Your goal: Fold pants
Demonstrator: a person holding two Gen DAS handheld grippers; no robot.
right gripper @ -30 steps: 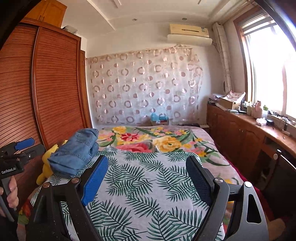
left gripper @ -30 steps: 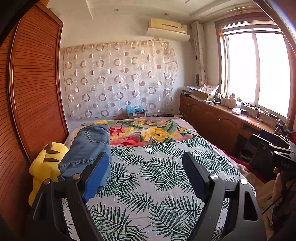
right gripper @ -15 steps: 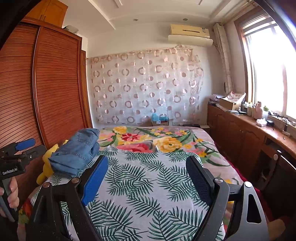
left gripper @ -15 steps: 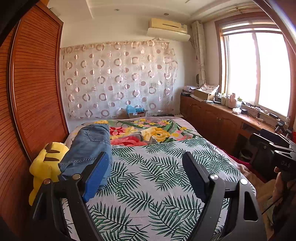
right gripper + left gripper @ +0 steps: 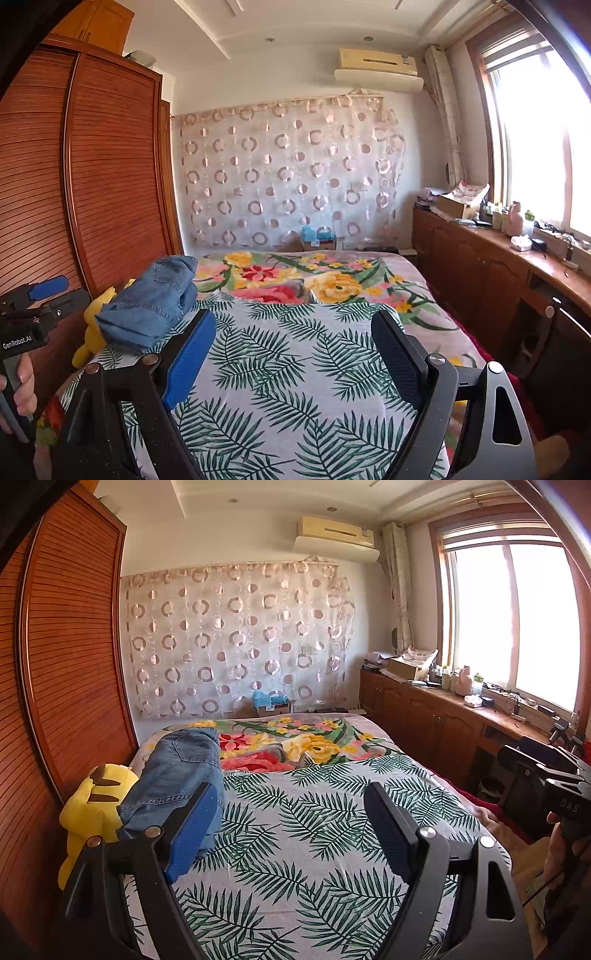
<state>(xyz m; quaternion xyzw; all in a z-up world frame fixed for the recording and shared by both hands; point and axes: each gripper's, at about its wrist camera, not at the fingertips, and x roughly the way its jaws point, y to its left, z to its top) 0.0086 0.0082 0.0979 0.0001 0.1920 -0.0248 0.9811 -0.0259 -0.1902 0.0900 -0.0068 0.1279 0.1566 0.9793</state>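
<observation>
On the far left of the bed (image 5: pixel 303 834), beside a yellow plush toy (image 5: pixel 92 805), the pants (image 5: pixel 177 775) lie in a bundled denim heap, apparently folded already. Left gripper (image 5: pixel 291 823) and right gripper (image 5: pixel 295 350) both hover over the leaf-print cover with jaws spread, pinching nothing. Judging by this, the folding looks finished; otherwise, the next move would be reaching far left. Readable writing: "GenRobot.AI" and "DAS" on the gripper bodies.

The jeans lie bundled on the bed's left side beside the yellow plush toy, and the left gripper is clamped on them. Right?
Not quite. The left gripper is open and holds nothing, as the left wrist view shows. The jeans do lie bundled beside the yellow plush toy.
</observation>
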